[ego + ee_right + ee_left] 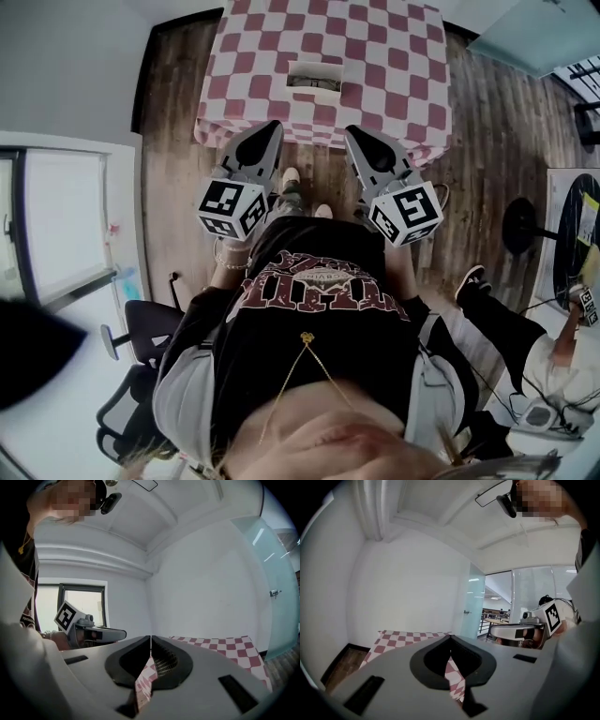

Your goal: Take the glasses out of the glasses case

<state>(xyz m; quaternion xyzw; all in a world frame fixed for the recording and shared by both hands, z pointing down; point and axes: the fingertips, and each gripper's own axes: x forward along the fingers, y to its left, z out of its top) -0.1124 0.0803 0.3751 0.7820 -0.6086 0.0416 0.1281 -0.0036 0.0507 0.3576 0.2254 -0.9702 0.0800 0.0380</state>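
Observation:
The glasses case (315, 79) is a small pale rectangular box on the table with the red-and-white checked cloth (375, 56). I cannot tell whether glasses lie in it. My left gripper (274, 125) and right gripper (351, 131) are held close to the body, short of the table's near edge and well back from the case. In the left gripper view the left gripper (450, 637) has its jaws closed together with nothing between them, and the checked table (401, 637) lies beyond. In the right gripper view the right gripper (150, 638) is likewise shut and empty.
The table stands on a wooden floor (487, 159). A black office chair (141, 328) is at my left. At the right are another person's leg and shoe (473, 281) and a round black stand base (525, 225). A glass door (471, 602) is behind the table.

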